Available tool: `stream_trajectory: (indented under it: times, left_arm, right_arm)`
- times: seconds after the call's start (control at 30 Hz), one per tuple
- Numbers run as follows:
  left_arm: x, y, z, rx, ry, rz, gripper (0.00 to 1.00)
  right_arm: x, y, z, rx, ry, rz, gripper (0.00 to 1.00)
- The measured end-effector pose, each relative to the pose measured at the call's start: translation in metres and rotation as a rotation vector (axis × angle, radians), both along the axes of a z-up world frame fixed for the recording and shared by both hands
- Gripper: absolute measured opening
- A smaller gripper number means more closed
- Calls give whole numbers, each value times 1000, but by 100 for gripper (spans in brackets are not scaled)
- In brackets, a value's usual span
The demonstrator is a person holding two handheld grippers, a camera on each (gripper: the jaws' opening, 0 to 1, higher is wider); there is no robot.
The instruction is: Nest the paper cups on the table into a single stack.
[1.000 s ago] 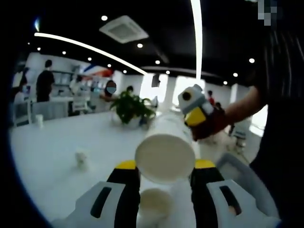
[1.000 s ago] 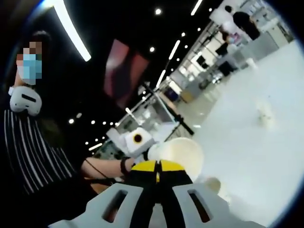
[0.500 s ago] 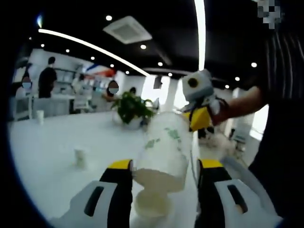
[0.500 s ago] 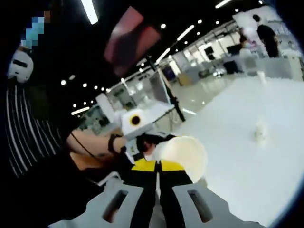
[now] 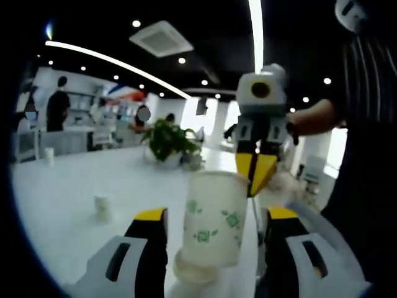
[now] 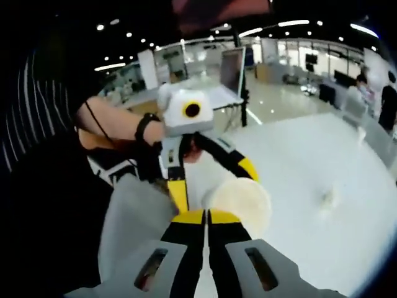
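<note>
Here, right gripper (image 5: pixel 255 180) pinching upright paper cup (image 5: pixel 214 226) rim, left gripper (image 5: pixel 214 217) spread around it, lower cup (image 5: pixel 189 273) beneath.

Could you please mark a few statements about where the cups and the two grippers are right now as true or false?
1. The right gripper holds a cup by its rim. True.
2. That cup is plain white. False: it has a green print.
3. A second cup sits below it between the left gripper's jaws. True.
4. The left gripper is shut on that cup. False: its jaws stand apart.
5. A plant stands on the table. True.
</note>
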State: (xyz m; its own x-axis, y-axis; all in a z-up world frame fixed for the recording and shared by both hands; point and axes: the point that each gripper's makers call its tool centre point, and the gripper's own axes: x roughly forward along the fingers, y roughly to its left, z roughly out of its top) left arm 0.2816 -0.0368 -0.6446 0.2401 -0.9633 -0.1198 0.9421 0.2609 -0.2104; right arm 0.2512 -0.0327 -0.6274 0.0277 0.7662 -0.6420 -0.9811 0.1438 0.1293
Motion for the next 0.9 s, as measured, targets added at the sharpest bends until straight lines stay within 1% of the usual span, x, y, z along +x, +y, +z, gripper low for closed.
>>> stream_trajectory:
  times: [0.07,0.2,0.43,0.57,0.63,0.7,0.73,0.8,0.83,0.9]
  left_arm:
    - [-1,1,0,-14,27,2,67]
    - [1,5,-5,0,24,19,75]
    - [-2,5,-9,6,-5,24,98]
    - [-3,7,-5,-13,-42,20,98]
    - [-2,8,-5,-11,-46,17,98]
    - [0,11,-9,16,-53,17,98]
    - [0,12,-11,24,-50,14,98]
    - [0,15,-15,51,-42,10,98]
    - [0,17,-18,64,-42,10,98]
    - [0,20,-20,74,-41,11,98]
  right_arm:
    - [1,2,2,-8,-16,17,0]
    - [2,3,1,-47,-38,55,0]
    - [2,3,0,-110,-81,116,0]
    - [3,2,-2,-156,-115,153,0]
    - [4,2,-1,-182,-139,172,0]
    - [5,1,-2,-211,-160,197,0]
    - [7,-1,-3,-237,-182,211,0]
    - [7,-3,-5,-266,-211,246,0]
    - [8,-5,-6,-292,-242,266,0]
    - [8,-8,-8,-334,-276,302,0]
